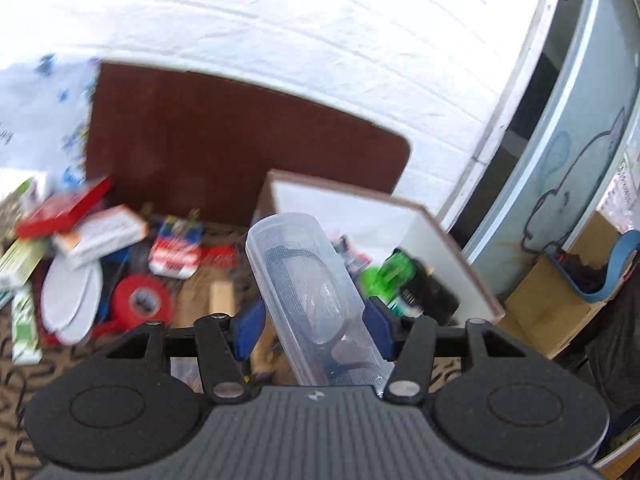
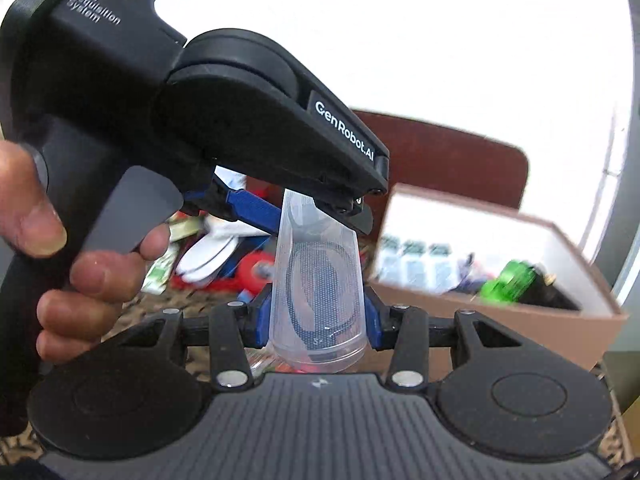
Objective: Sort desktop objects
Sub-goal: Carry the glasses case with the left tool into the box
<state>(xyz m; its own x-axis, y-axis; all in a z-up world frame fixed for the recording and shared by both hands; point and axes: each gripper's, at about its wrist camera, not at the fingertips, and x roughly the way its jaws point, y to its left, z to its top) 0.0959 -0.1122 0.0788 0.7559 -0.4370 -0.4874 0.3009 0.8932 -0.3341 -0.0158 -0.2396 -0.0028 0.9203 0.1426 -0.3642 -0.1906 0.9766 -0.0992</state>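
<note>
A clear plastic glasses case with dark glasses inside is held in the air between both grippers. My left gripper is shut on one end of it. In the right wrist view the same case hangs between my right gripper's blue fingers, which are shut on its lower end. The left gripper's black body grips the case's upper end there. An open cardboard box stands to the right, also in the right wrist view, holding a green object and small bottles.
A pile of desk objects lies to the left: a red tape roll, white oval lids, red and white boxes, green packets. A dark brown board stands behind. Cardboard boxes sit at far right.
</note>
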